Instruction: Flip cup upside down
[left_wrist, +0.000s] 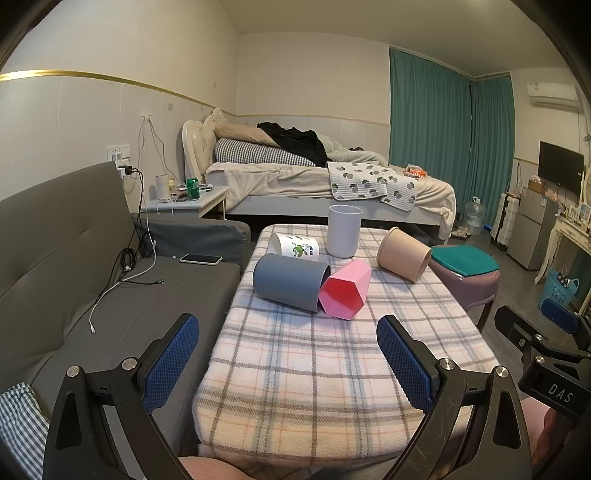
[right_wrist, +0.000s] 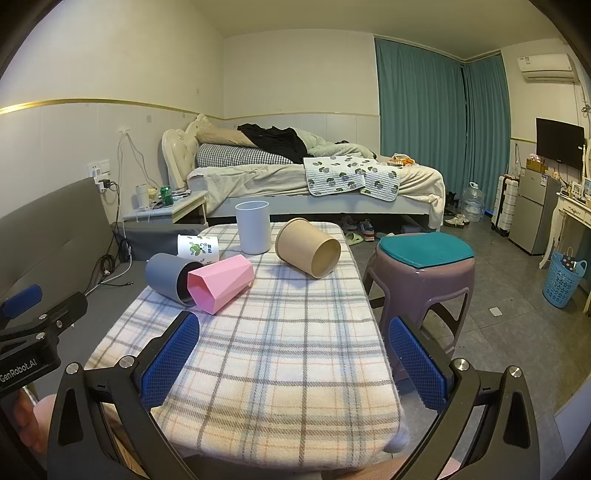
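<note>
Blue mesh pads line both tools: the left gripper (left_wrist: 288, 365) and the right gripper (right_wrist: 293, 363) hover over the near end of the plaid-clothed low table (right_wrist: 280, 369), jaws spread wide and holding nothing.

Past them lie the cups. The pink hexagonal plastic cup (right_wrist: 218, 282) is on its side, mouth toward the camera, touching the grey cylindrical cup (right_wrist: 168, 275), also toppled. The tan paper cup (right_wrist: 308, 247) lies tilted on its side, apart from the others. Behind sit a white cup with a green print (right_wrist: 197, 249), on its side, and, farthest, the tall white cylindrical cup (right_wrist: 252, 227), the only one standing mouth up.

Which cup is meant is not certain; the upright white one seems the likeliest. A good approach would reach over the toppled cups without nudging them, close on the wall at mid-height so it cannot slip, lift clear of the cloth, then roll the wrist fully before setting the rim down flat.
</note>
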